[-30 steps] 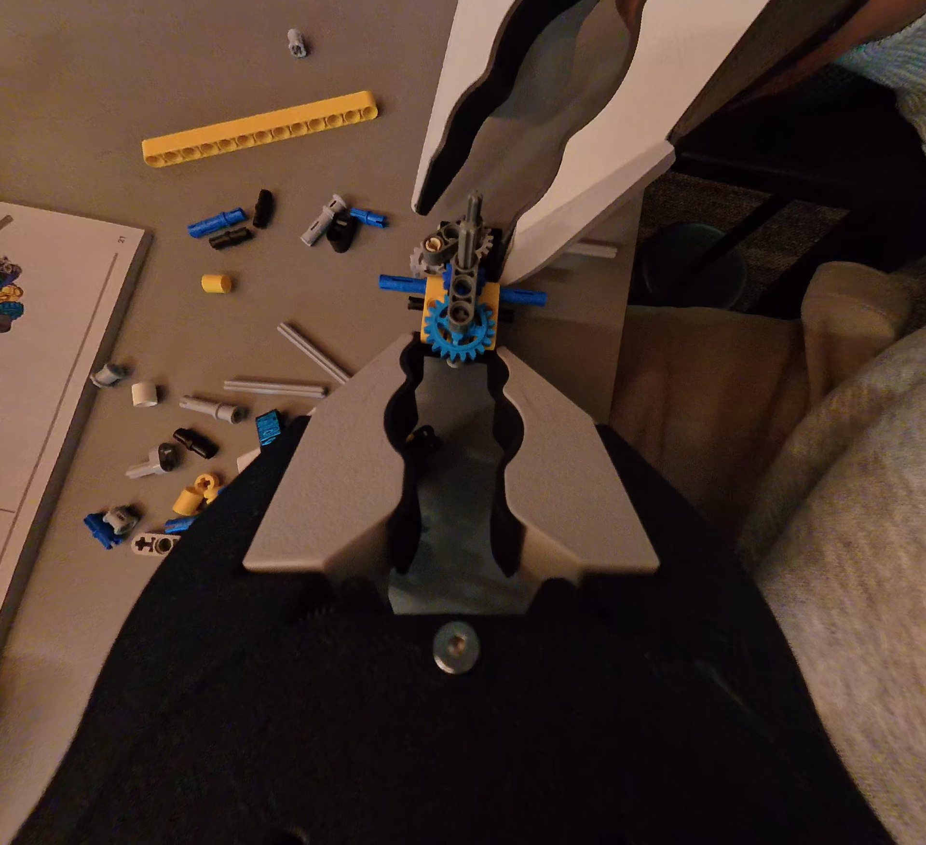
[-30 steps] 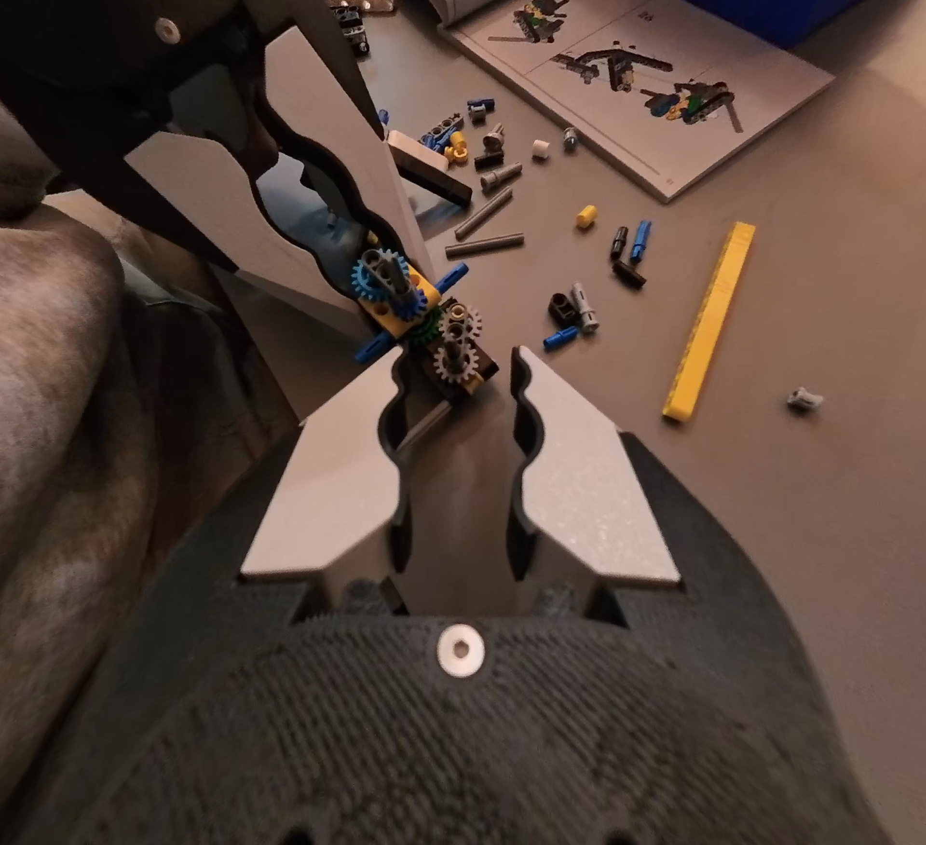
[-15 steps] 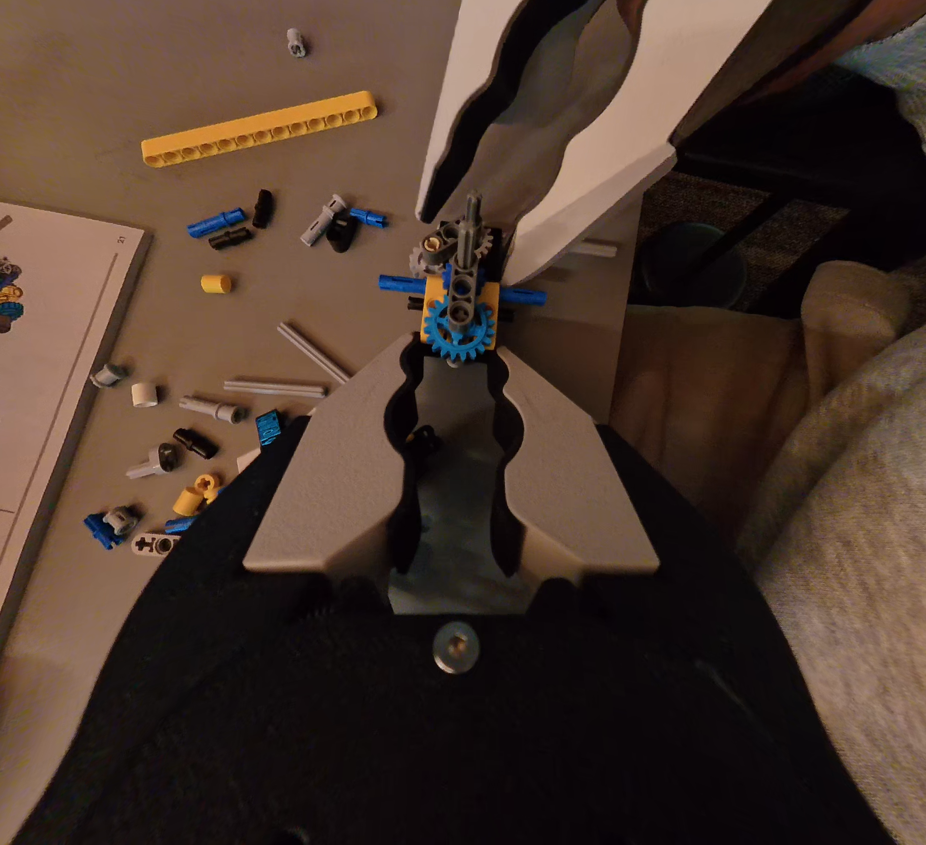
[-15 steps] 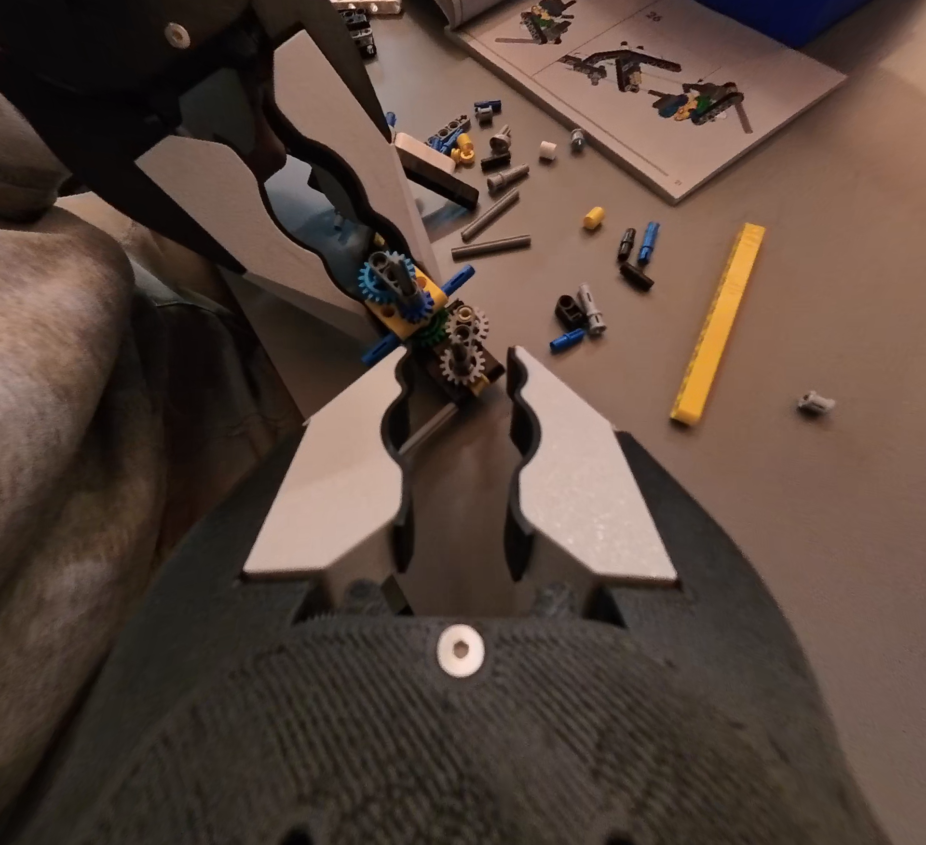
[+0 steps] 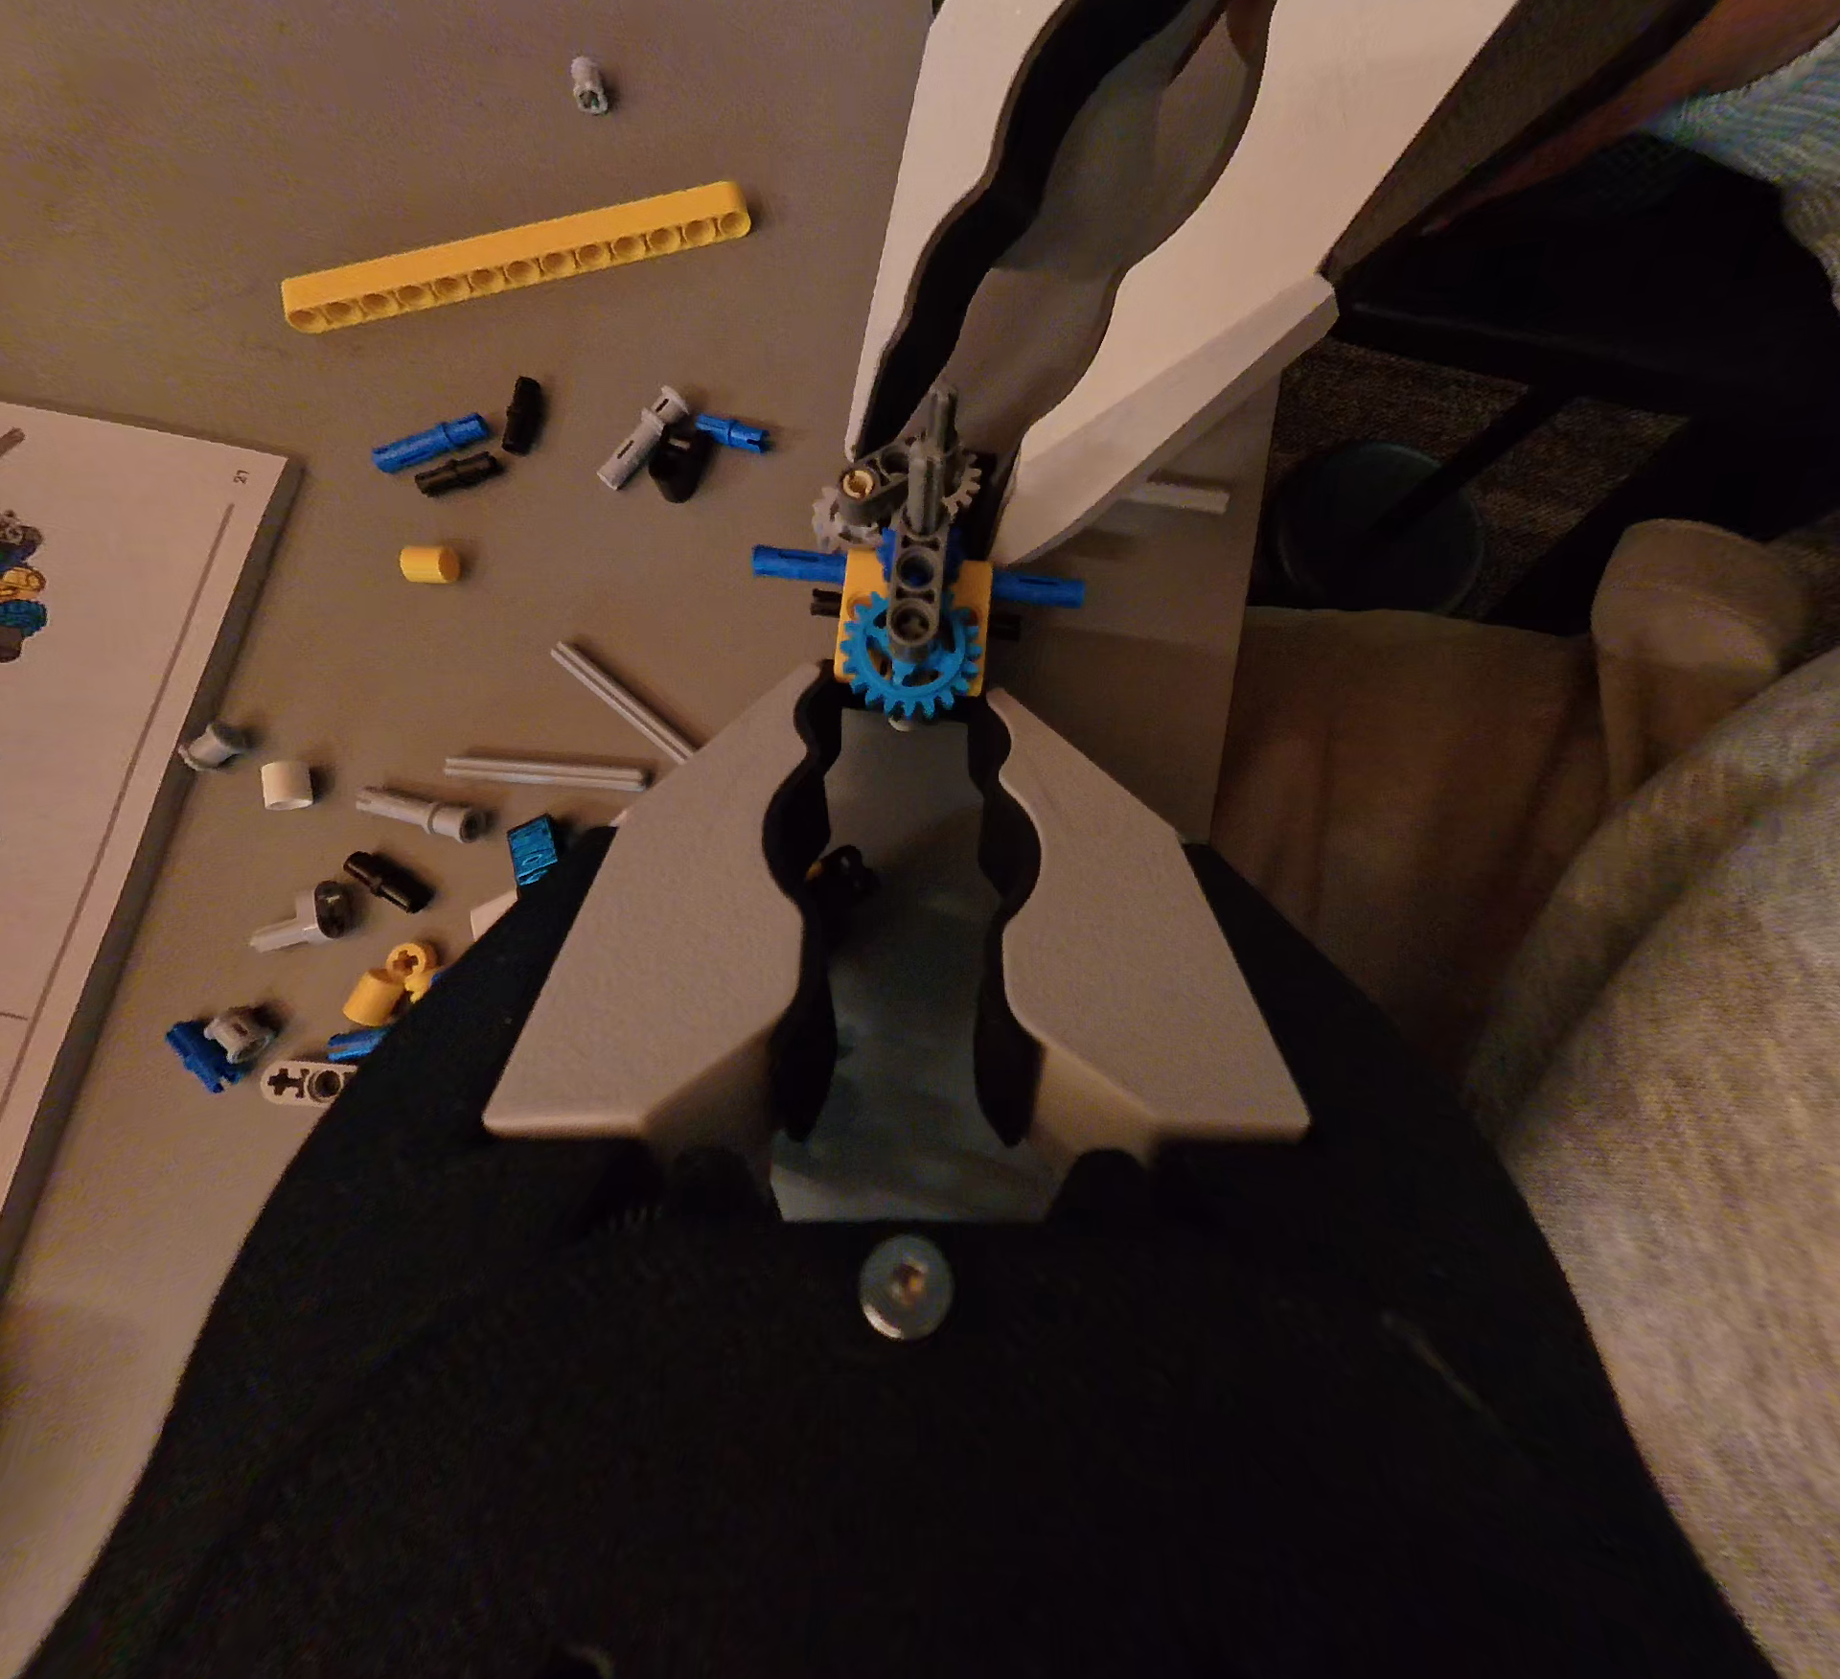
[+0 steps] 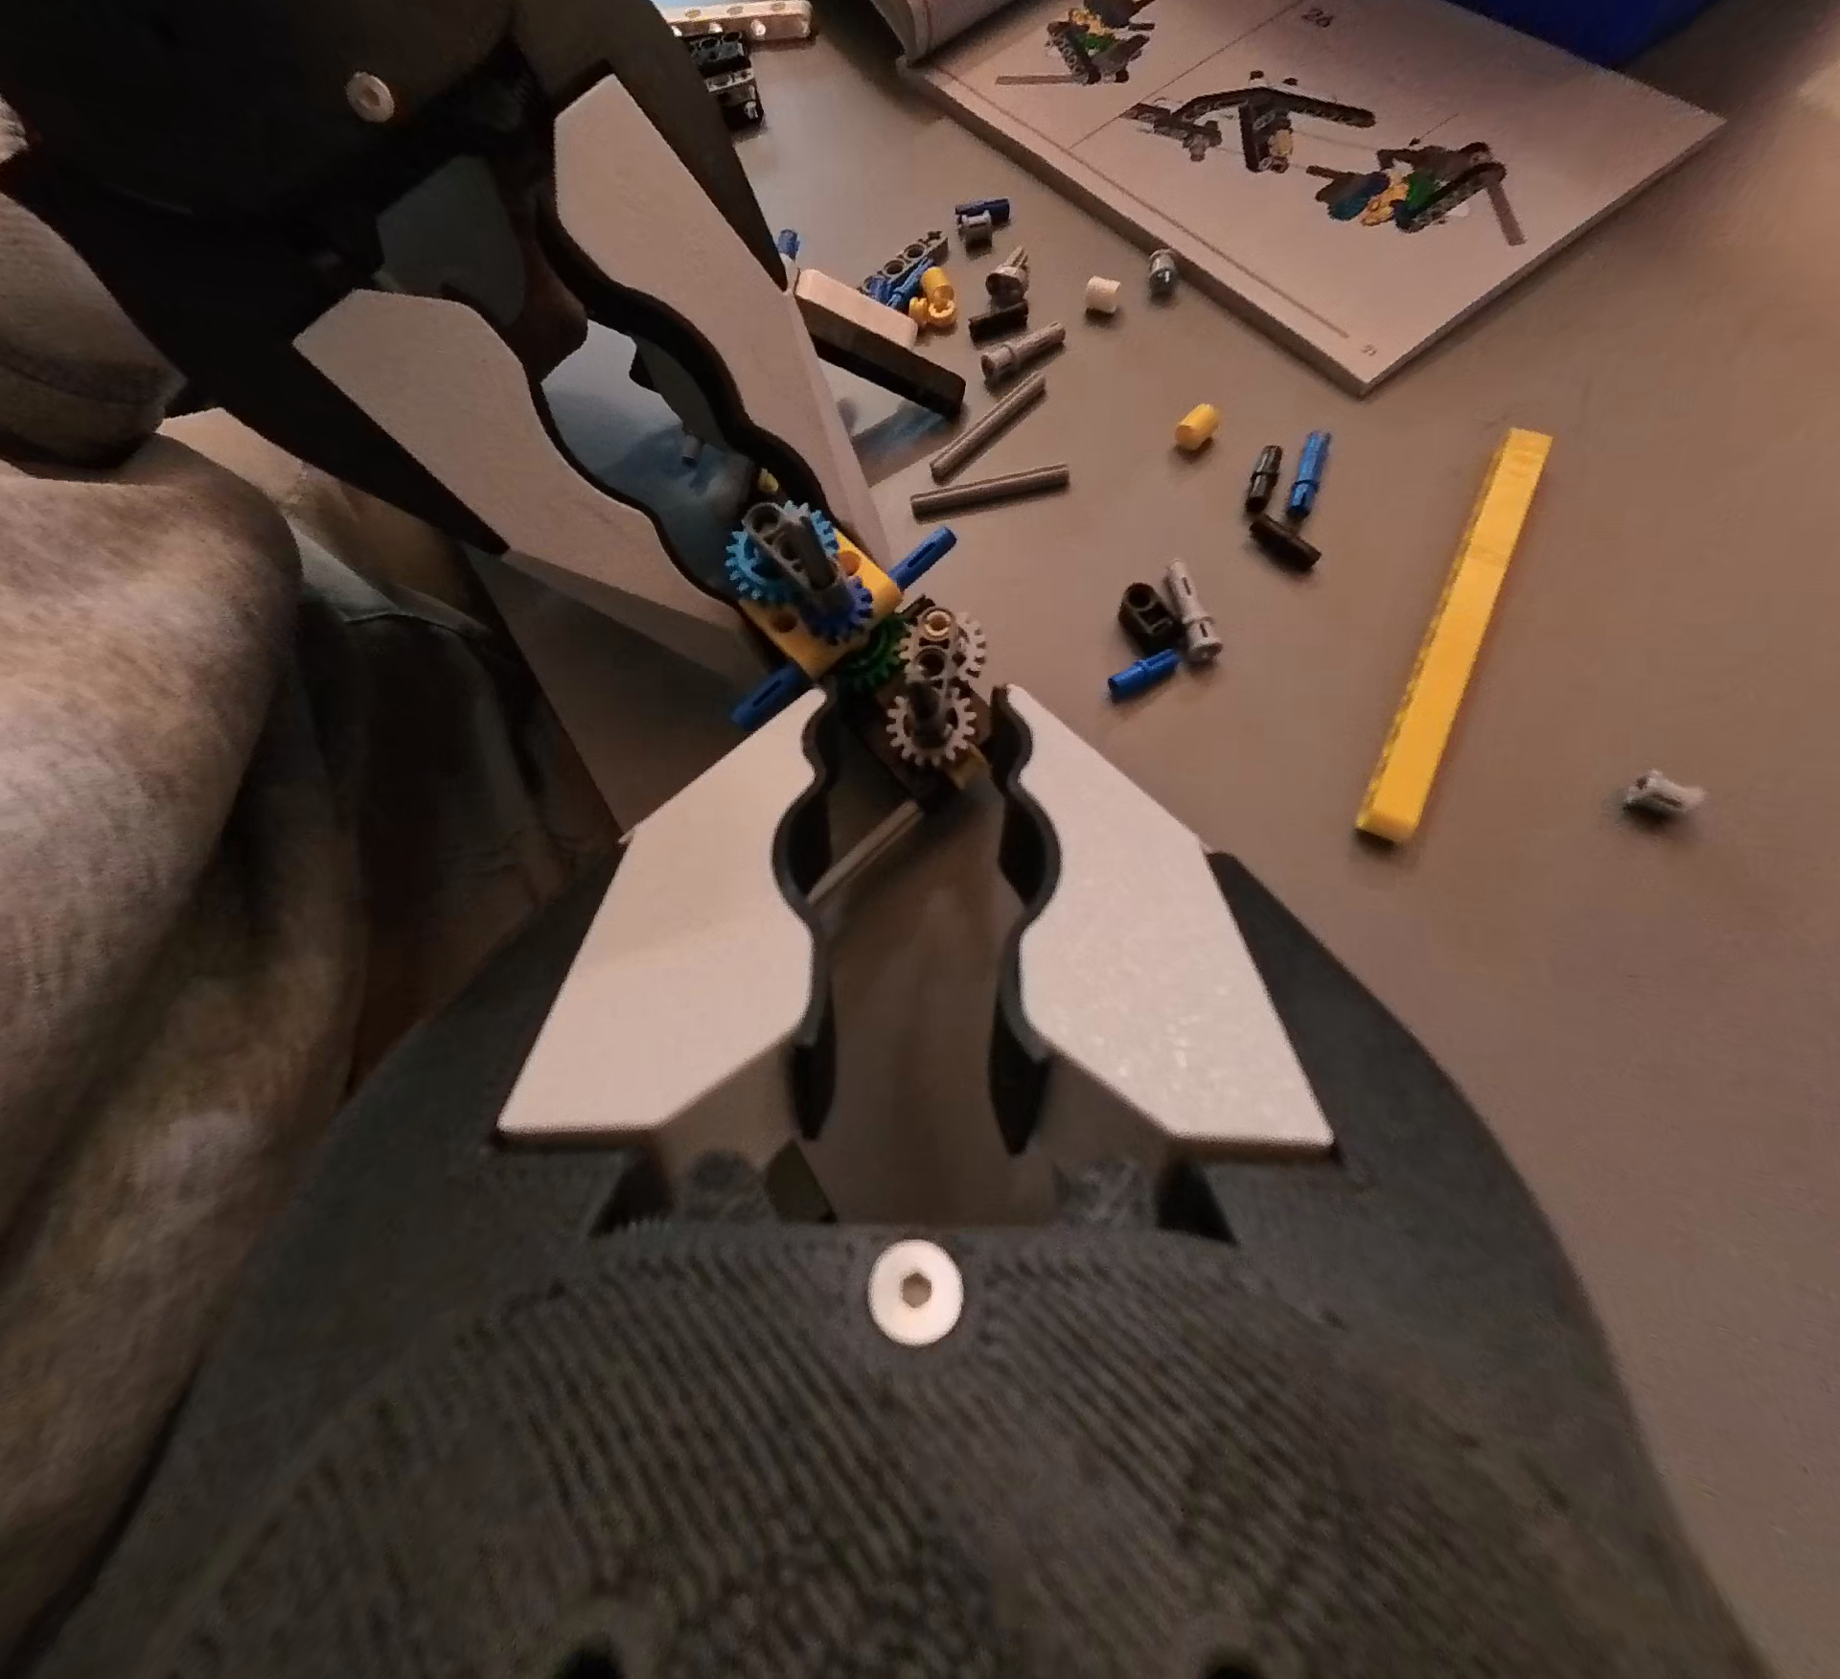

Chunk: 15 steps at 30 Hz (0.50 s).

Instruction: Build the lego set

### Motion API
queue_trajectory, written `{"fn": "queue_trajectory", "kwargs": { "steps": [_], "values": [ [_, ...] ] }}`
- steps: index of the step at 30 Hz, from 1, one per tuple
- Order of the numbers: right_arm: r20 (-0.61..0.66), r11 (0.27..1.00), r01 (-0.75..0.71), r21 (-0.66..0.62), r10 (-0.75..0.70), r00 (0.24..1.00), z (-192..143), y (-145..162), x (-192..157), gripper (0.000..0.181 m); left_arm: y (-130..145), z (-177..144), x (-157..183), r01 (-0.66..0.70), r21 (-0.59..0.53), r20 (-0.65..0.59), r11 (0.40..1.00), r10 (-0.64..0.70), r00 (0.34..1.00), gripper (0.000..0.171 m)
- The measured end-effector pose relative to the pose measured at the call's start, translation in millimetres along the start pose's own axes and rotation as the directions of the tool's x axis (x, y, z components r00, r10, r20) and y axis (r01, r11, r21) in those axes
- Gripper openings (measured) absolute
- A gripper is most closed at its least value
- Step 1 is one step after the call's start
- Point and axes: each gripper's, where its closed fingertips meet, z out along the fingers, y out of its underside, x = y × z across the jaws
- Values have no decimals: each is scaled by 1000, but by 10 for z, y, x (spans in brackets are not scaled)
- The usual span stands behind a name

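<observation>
Bench strewn with parts [image 5: 448,456]; my left tool [image 5: 908,705] and right tool [image 6: 911,715] both clamp gear block [image 5: 911,606], next pressing halves together.

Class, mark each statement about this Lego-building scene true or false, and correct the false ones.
1. Both grippers grip the same small gear assembly. True: the left gripper pinches its yellow end and the right gripper its dark end.
2. The long yellow beam is held by the right gripper. False: it lies loose on the table.
3. The instruction booklet lies open. True.
4. The blue gear lies loose on the table. False: it is mounted on the held assembly.
5. Two grey rods stand upright. False: they lie flat on the table.
</observation>
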Motion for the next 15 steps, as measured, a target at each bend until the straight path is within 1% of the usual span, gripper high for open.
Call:
{"fn": "queue_trajectory", "kwargs": {
  "steps": [15],
  "values": [
    [7,1000,-4,-1,4,1000,-3,-1,-14,25,-4,-2,0,3,1,0,1000,-3,1000,23]
  ]
}}
